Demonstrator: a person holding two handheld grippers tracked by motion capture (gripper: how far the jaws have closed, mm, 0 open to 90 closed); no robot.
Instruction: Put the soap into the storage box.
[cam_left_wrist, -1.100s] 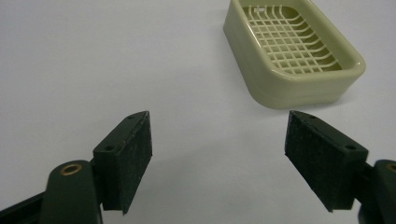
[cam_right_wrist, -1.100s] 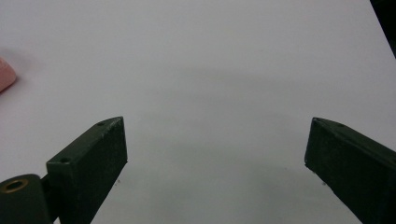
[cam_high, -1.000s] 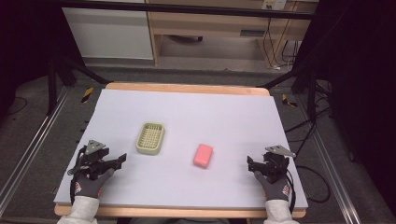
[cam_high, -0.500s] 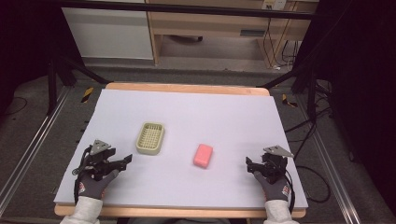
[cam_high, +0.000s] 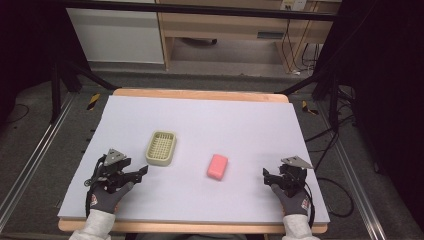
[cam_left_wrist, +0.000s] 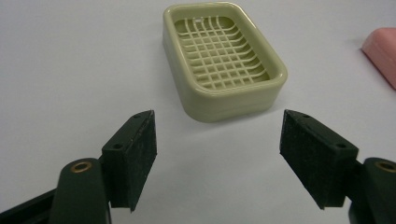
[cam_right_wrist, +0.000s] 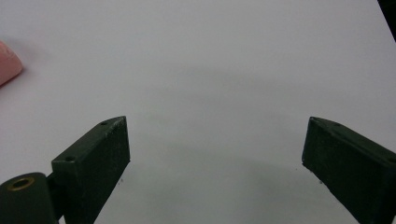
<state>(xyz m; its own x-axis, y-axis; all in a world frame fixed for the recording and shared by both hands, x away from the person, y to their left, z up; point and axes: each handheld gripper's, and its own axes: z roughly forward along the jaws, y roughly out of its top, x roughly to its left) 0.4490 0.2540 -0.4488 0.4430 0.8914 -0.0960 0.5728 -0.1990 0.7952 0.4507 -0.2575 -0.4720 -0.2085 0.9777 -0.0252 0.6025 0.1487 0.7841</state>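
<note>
Progress at the opening stage, seen from the high view and the two gripper views. The green soap dish (cam_high: 161, 148) stood upright and empty on the white surface (cam_high: 240, 125), left of centre; its slatted floor carried nothing, as the left gripper view confirmed (cam_left_wrist: 223, 60). The pink soap bar (cam_high: 217, 166) lay flat on the surface to the right of the dish, well apart from it and touching neither tool. The left hand-held gripper (cam_high: 140, 172) rested near the front left corner of the surface with its jaws spread wide and nothing between them; in its own view the dish sat just beyond the gap between the two black pads (cam_left_wrist: 135, 154), with a corner of the soap bar at the right edge (cam_left_wrist: 380, 53). The right hand-held gripper (cam_high: 267, 176) rested near the front right corner, likewise spread wide and empty, and faced bare surface, with only an edge of the soap bar at the far left of its view (cam_right_wrist: 8, 63).

Judged from this layout, the work appeared to be placing the soap bar in the dish, and none of it was done: no grasp was made, no object lifted. All steps remained, namely reaching, closing on the bar, carrying it across and setting it down inside the dish.
</note>
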